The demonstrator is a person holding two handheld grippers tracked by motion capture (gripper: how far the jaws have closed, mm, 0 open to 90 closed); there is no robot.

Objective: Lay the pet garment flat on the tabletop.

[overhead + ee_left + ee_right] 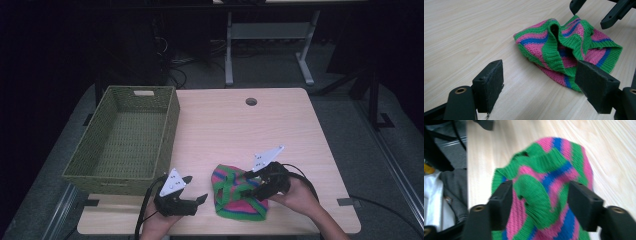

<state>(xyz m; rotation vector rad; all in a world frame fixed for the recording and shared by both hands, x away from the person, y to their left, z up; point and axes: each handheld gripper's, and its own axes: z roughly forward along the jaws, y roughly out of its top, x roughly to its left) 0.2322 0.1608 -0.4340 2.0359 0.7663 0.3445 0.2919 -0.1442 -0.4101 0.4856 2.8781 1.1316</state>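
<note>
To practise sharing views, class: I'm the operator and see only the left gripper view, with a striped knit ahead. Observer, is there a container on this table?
Observer: Yes, a green woven basket stands at the left of the table, just beyond the left gripper.
Operator: Where does the knit lie from it?
Observer: The knit lies to the basket's right, near the table's front edge, apart from it.
Operator: How does the right gripper stand to it?
Observer: In its own view the right gripper has open jaws framing a raised green fold of the knit.

Basket (125, 140) left of hat (235, 192) on table (280, 130)
</note>
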